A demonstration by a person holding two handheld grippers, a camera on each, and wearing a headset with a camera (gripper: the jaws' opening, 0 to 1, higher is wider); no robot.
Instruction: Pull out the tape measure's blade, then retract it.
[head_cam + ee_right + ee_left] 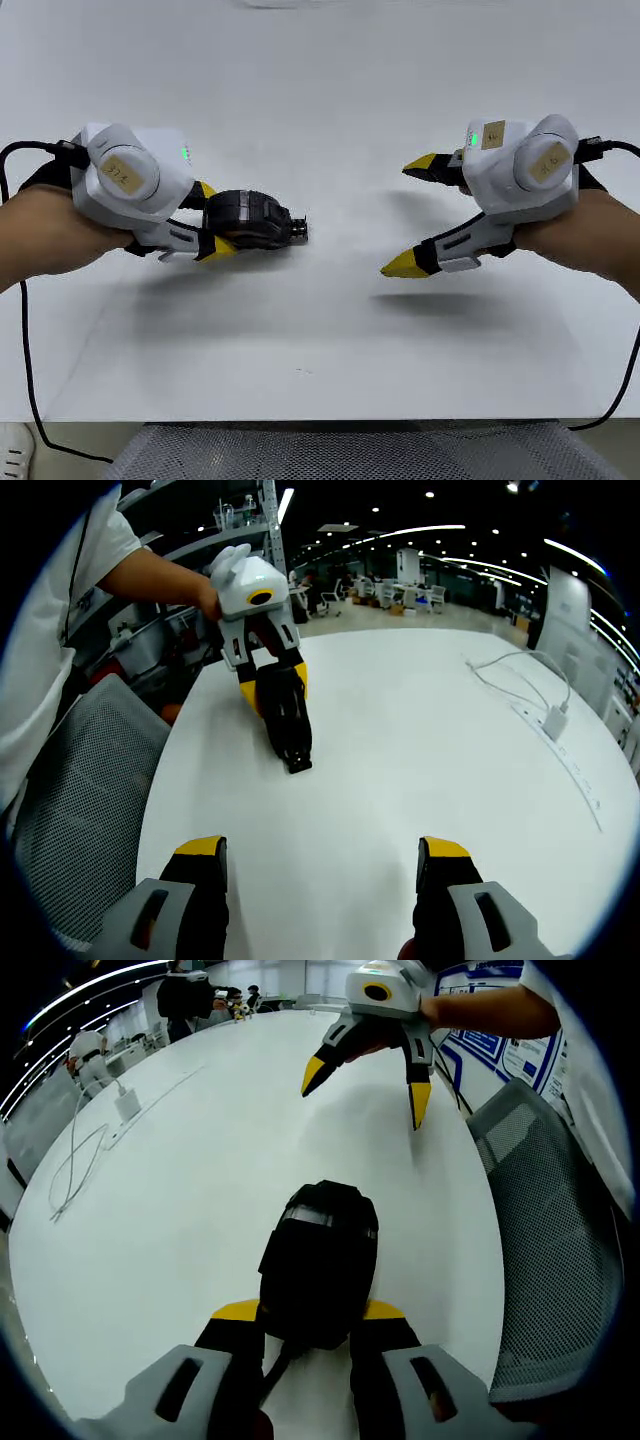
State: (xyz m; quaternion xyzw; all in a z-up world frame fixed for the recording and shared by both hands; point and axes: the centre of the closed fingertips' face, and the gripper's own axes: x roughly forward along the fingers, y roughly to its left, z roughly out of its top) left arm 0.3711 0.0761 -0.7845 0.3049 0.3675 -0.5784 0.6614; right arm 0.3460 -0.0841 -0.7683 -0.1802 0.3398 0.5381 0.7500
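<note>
A black tape measure (pixel 252 218) lies on the white table, its blade tip (pixel 300 231) pointing right with no blade drawn out. My left gripper (pixel 210 222) is shut on the tape measure (pixel 320 1260), its yellow-tipped fingers pressed on both sides of the case. My right gripper (pixel 412 214) hovers open to the right of the blade tip, a short gap away, jaws wide apart and nothing between them. In the right gripper view the tape measure (pixel 285 715) sits ahead with the left gripper (pixel 268 685) around it. The right gripper (pixel 368 1088) faces me in the left gripper view.
The white table (pixel 330 340) runs to its near edge, with a grey mesh chair (pixel 340 450) below it. A white cable and charger (pixel 545 715) lie far off on the table. Black cables trail from both grippers.
</note>
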